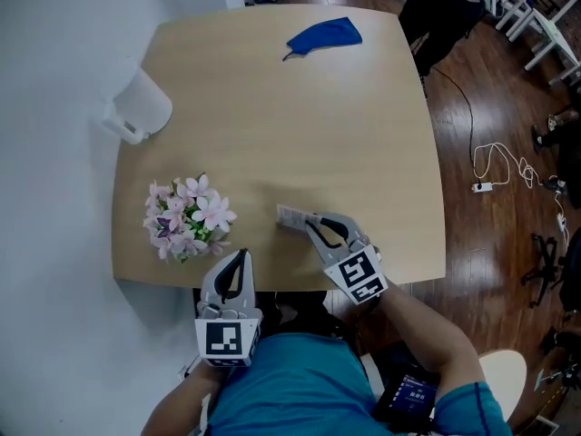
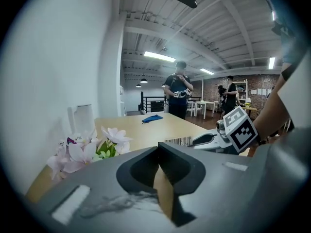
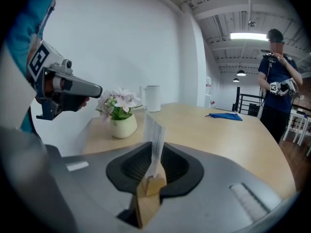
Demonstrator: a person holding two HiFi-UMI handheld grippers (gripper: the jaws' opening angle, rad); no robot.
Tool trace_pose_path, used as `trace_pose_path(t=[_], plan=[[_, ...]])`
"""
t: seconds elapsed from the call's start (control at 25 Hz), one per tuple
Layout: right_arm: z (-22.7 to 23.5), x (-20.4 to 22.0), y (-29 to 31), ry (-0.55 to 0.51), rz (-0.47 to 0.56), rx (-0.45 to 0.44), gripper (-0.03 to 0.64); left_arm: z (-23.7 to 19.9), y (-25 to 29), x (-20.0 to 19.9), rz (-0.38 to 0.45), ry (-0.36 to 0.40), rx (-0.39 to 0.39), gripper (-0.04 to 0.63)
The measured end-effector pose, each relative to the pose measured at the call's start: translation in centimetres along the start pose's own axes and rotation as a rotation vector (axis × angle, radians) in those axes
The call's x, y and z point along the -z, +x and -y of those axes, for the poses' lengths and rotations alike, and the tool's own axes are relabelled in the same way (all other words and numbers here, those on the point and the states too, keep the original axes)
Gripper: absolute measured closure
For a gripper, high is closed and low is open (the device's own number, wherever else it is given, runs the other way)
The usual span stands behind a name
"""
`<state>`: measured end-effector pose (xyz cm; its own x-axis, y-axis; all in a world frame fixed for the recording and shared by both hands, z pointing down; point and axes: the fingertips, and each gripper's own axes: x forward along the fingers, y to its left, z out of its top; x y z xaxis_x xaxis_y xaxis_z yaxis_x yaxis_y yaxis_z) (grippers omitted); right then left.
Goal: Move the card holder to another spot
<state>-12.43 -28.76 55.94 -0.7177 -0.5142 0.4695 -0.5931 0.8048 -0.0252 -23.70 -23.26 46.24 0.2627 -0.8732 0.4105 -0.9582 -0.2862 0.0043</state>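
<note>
Wooden and probably light, the card holder (image 3: 154, 184) is clamped by its block in your right gripper (image 1: 306, 223), lower centre of the head view. Its paper card looks bendable, so avoid it. Your left gripper (image 1: 240, 260) is closed, empty.

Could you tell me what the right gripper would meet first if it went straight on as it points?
Probably the white jug, though depth is unclear; the right gripper, shut on the card holder, should pass beside the flowerpot.
</note>
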Motion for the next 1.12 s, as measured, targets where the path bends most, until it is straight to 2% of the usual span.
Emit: trace_pose_path(t=[0.16,0.4,0.64,0.8,1.12], plan=[[-0.7,-1.1,-0.7,-0.003,0.036,-0.015,0.607,0.5,0.2,-0.3,0.009,0.003,0.006,0.580],[-0.4,-1.4,-1.5,0.008,0.051,0.004,0.609,0.8,0.1,-0.3,0.019,0.018,0.022,0.580],[0.3,-1.9,-2.5,0.106,0.091,0.046,0.609,1.0,0.0,-0.6,0.022,0.029,0.044,0.580],[0.5,-2.4,-3.2,0.119,0.112,0.069,0.609,1.2,-0.1,-0.8,0.026,0.034,0.057,0.580],[0.9,-5.5,-5.9,0.154,0.185,0.123,0.609,1.4,-0.2,-0.9,0.061,0.033,0.091,0.580]])
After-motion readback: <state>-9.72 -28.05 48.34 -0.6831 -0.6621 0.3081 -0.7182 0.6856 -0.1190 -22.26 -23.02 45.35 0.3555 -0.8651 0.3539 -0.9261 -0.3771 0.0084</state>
